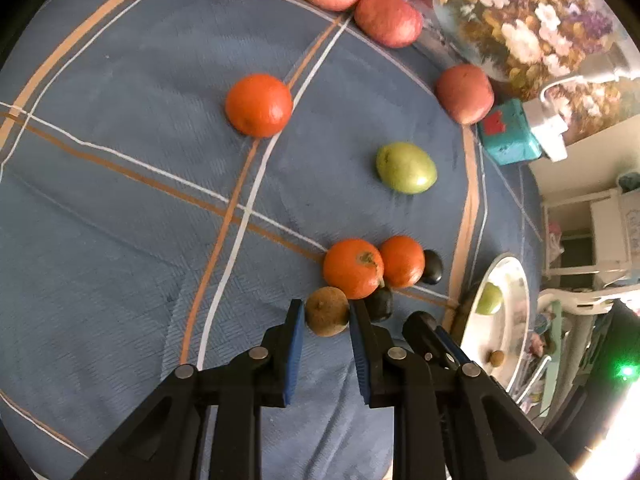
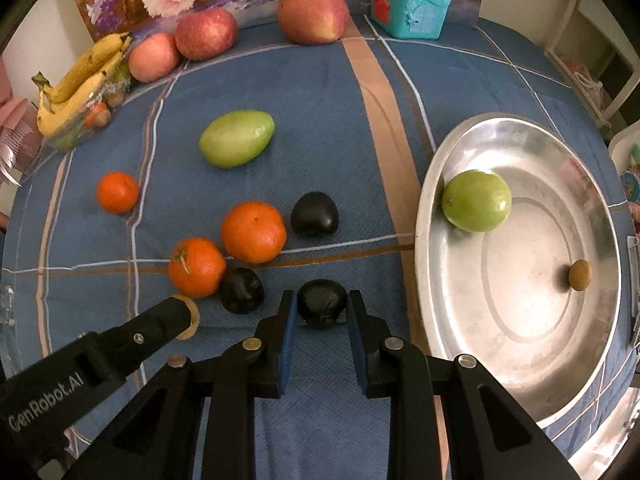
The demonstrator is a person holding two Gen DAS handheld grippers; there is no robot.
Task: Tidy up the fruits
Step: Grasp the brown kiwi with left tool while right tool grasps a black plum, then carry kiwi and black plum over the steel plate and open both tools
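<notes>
I have both tongs closed on fruit at once: the left gripper [image 1: 325, 312] is clamped on a small brown fruit [image 1: 327, 311], and the right gripper [image 2: 321, 307] is clamped on a dark plum [image 2: 322, 309], each pinched between the blue pads and sitting on the blue checked cloth [image 2: 320, 128]. By my reckoning the job is only just begun. The metal tray [image 2: 436, 280] off to my right holds only two things so far, a green fruit [image 2: 476, 201] near its left wall and a small brown fruit in the tray [image 2: 580, 275] further right. Everything else is loose on the cloth: three oranges [image 2: 253, 232], two more dark plums [image 2: 315, 214], a long green fruit [image 2: 237, 138], and three red apples [image 2: 313, 13] along the far edge (I take the tray to be the destination, though nothing tells me so outright). The bananas [image 2: 76, 84] lie in a far corner with a few small fruits, and whether they belong to the sorting I cannot tell. So two pieces placed, two in the tongs, at least nine waiting.
</notes>
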